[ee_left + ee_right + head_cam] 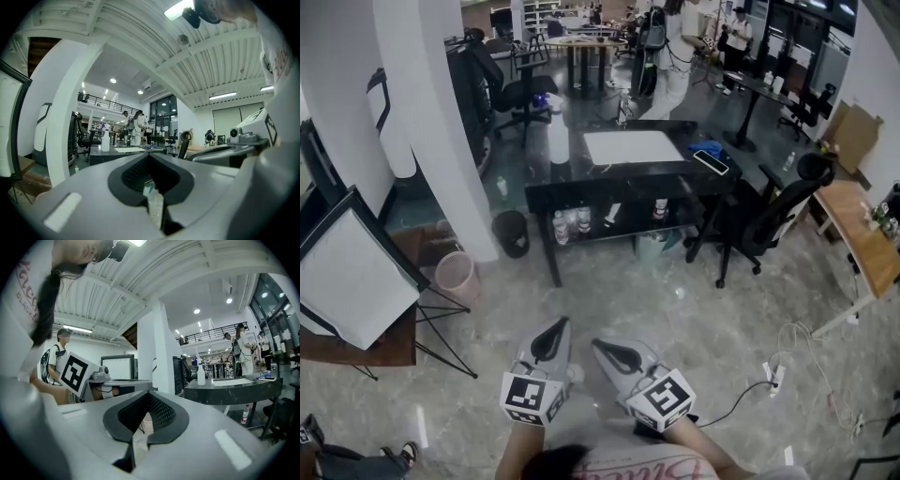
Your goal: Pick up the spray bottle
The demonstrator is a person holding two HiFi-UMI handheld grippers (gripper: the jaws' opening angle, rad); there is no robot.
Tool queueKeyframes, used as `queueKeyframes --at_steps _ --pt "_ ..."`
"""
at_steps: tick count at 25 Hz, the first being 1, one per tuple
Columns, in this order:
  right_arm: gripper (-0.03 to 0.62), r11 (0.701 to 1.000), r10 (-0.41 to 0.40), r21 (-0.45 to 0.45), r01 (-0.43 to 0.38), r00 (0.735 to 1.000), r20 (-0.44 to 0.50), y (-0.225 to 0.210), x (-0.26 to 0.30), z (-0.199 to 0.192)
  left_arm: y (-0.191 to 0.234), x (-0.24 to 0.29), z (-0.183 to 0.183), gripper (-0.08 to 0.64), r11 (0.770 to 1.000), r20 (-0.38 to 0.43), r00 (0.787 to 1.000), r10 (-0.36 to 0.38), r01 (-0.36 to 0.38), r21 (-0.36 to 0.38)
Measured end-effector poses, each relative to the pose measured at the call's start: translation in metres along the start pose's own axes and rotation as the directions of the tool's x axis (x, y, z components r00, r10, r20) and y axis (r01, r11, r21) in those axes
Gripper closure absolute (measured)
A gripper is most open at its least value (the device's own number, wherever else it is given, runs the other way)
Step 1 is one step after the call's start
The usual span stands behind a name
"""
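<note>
White plastic is what the spray bottle (558, 134) looks to be made of. It stands upright near the left end of the black desk (581, 178), just beside a white mat (633, 147) that lies flat in the middle of the desk. The desk is far off, across the grey floor (675, 309).

The left gripper (551, 339) and the right gripper (617, 354) are side by side, low down and close to the person. Both point toward the desk. The jaws of each are pressed together, with nothing between them.

I think the bottle is light if it is nearly empty and heavier if it is full of water. Its sides look smooth, so it could slip. Thin plastic may squash if it is pinched hard. A good place to hold it would be around the round body, or at the thin neck under the spray head. The jaws would need to open wide first.
</note>
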State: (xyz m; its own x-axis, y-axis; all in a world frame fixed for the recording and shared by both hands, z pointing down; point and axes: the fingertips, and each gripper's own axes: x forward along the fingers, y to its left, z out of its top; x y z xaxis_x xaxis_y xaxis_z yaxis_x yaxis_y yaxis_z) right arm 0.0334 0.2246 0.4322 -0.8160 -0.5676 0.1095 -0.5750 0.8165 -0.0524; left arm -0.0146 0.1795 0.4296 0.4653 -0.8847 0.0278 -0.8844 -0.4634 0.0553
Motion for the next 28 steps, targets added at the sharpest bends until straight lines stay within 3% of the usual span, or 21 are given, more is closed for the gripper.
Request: queueKeyframes --at_steps 17,28 --pt "0.591 0.999 -0.045 -0.01 0.045 0.999 0.004 -0.1 0.138 0.028 0.12 0.123 0.022 0.56 0.999 0.008 0.999 -0.046 0.046 0.022" --pt "0.591 0.99 -0.139 0.024 0.138 0.989 0.044 -0.149 0.17 0.038 0.151 0.166 0.013 0.56 0.996 -0.002 0.996 -0.094 0.094 -0.009"
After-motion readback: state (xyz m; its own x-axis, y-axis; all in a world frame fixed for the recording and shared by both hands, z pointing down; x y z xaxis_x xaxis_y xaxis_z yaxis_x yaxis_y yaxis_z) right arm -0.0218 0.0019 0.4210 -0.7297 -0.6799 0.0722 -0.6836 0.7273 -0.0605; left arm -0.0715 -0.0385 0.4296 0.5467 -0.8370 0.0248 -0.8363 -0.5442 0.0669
